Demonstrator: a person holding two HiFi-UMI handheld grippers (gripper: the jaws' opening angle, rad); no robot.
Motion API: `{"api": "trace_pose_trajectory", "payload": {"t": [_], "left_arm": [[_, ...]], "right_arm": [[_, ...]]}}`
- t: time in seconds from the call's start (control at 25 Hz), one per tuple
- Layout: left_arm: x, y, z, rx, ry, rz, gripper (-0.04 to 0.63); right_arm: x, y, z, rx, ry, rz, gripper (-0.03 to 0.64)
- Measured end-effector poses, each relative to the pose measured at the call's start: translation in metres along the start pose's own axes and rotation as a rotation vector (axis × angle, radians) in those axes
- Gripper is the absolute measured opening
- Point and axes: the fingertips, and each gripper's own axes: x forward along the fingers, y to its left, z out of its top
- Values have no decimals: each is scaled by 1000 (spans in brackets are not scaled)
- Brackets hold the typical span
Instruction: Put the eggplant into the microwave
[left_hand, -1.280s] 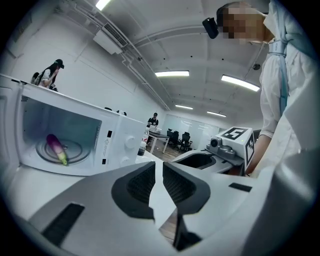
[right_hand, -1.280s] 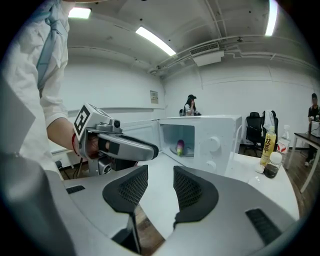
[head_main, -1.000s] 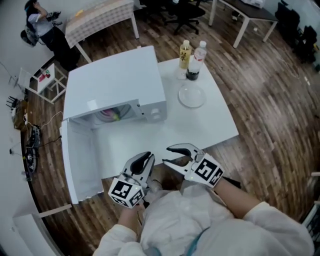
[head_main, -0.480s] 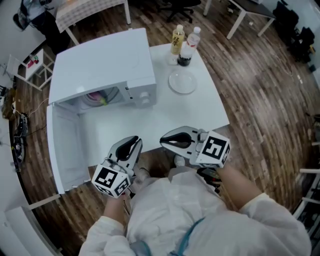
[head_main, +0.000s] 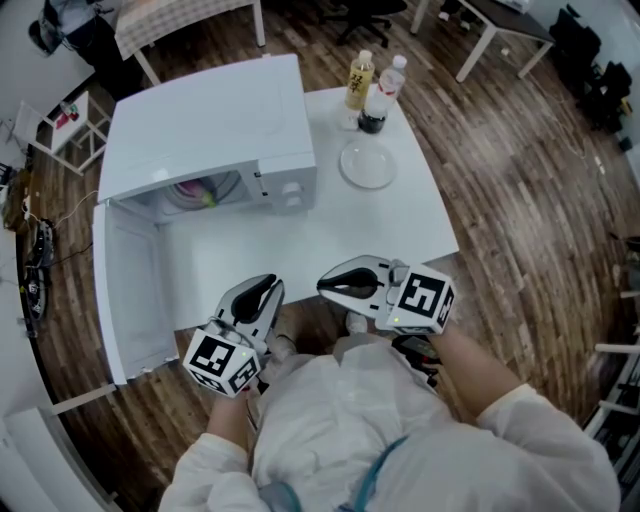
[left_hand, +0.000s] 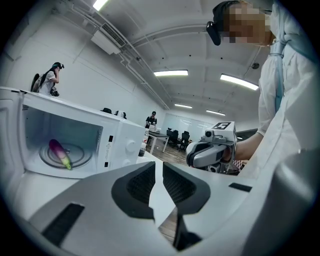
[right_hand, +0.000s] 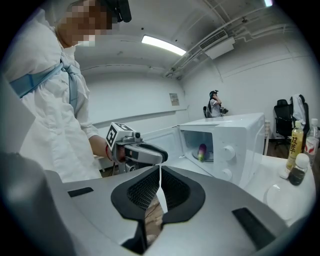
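The purple eggplant lies on the turntable inside the white microwave, whose door hangs wide open to the left. The left gripper view shows the eggplant with its green stem toward the front; the right gripper view shows it too. My left gripper hovers at the table's near edge, jaws together and empty. Beside it, my right gripper points left, shut on nothing. Both are well clear of the microwave.
On the white table, a glass plate sits right of the microwave, with a yellow bottle and a clear bottle behind it. Wooden floor surrounds the table. Other people, desks and chairs stand farther back.
My right gripper's jaws have gone from wide open to shut with nothing between them, and it has tilted a little. The left gripper has stayed put.
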Motion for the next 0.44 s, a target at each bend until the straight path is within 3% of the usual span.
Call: {"api": "trace_pose_trajectory", "payload": {"t": [0.44], "left_arm": [[-2,1,-8,-7,-25,-9,37]], "right_arm": [[2,4,-3,-10,18,12,37]]}}
